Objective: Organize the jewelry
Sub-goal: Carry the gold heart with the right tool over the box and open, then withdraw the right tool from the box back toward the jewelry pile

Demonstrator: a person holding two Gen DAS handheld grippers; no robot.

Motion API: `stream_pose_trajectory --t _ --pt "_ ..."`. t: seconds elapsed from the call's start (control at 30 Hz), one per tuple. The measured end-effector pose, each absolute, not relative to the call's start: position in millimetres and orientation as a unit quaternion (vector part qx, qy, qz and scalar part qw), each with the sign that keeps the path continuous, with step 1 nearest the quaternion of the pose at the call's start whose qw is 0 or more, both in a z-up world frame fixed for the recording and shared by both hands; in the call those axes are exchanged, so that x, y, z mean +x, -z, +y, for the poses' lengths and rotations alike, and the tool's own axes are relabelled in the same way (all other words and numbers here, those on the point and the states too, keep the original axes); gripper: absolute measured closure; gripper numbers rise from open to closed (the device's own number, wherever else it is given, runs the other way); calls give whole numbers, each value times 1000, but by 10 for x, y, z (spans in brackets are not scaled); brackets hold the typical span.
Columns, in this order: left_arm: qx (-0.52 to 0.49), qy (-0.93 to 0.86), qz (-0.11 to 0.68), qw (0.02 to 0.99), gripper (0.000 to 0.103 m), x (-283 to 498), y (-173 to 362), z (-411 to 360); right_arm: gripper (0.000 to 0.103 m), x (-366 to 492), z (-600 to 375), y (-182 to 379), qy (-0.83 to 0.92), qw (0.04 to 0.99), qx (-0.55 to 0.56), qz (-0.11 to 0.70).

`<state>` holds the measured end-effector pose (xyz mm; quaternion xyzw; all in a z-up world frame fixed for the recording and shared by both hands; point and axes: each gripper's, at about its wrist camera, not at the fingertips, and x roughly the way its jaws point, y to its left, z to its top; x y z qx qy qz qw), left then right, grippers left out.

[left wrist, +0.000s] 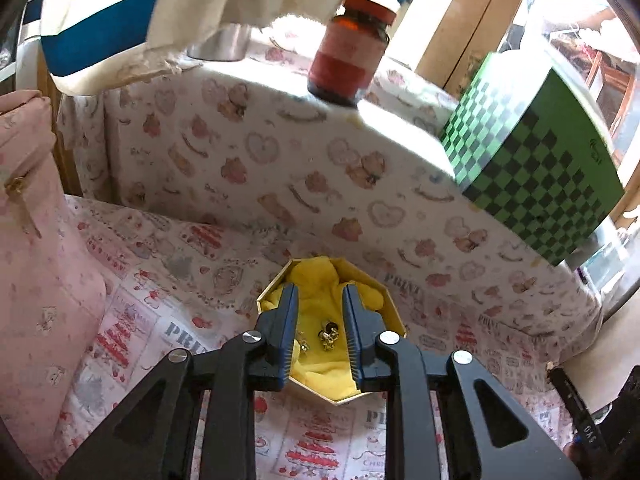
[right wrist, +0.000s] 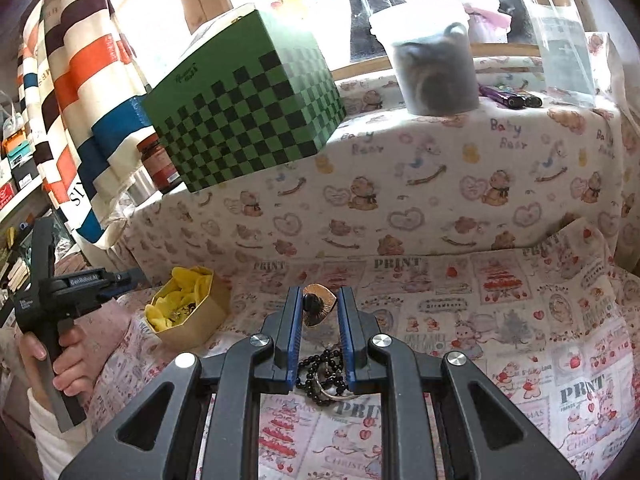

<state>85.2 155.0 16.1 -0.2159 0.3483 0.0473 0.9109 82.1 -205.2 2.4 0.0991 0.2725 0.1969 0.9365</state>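
Both fingers spread | left (left wrist: 320,300) over earrings (left wrist: 329,336) | right (right wrist: 318,300) straddling necklace (right wrist: 322,376)

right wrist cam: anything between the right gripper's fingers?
Yes. In the right wrist view, the open right gripper straddles a black bead necklace with a gold heart-shaped pendant lying on the printed cloth.

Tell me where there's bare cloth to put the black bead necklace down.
Free: the printed cloth right of the right gripper, up to the bear-print ledge. Crowded: left, where the yellow-lined box and left gripper sit. The black bead necklace lies beneath the right gripper.
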Motion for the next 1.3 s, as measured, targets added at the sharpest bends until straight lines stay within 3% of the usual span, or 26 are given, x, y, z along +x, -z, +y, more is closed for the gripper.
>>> stream_pose_trajectory --t 0.3,0.47,0.53,0.63,0.87,0.93,0.97,1.0,1.03,1.2,1.3 --pt "-193 -90 336 918 53 743 -335 1590 84 744 -1471 -210 -265 914 76 296" --pt "-197 -116 334 914 47 717 -347 1675 84 846 -723 -219 -291 901 8 323" --pt "-209 -107 340 911 46 709 -342 1700 84 971 -360 -108 -331 866 -2 375" --pt "-203 -106 331 916 42 678 -384 1679 84 1014 -31 -48 -320 871 -22 373" --pt "-196 -152 327 912 40 657 -382 1697 84 1190 58 39 -292 880 20 375" --pt "-202 -157 324 911 40 637 -387 1721 79 1197 -38 35 -293 879 37 375" --pt "-206 -153 322 912 39 626 -397 1721 67 1195 -89 23 -296 878 44 373" --pt "-205 -147 320 913 36 618 -409 1711 48 1215 -112 9 -296 878 49 372" --pt "-203 -145 318 915 34 613 -420 1693 42 1203 -200 -5 -284 885 59 365" --pt "-163 -136 324 922 31 673 -423 1517 41 1155 -628 -82 -243 900 77 355" --pt "-151 -121 325 926 24 698 -415 1400 39 1064 -1020 -154 -205 919 76 328"
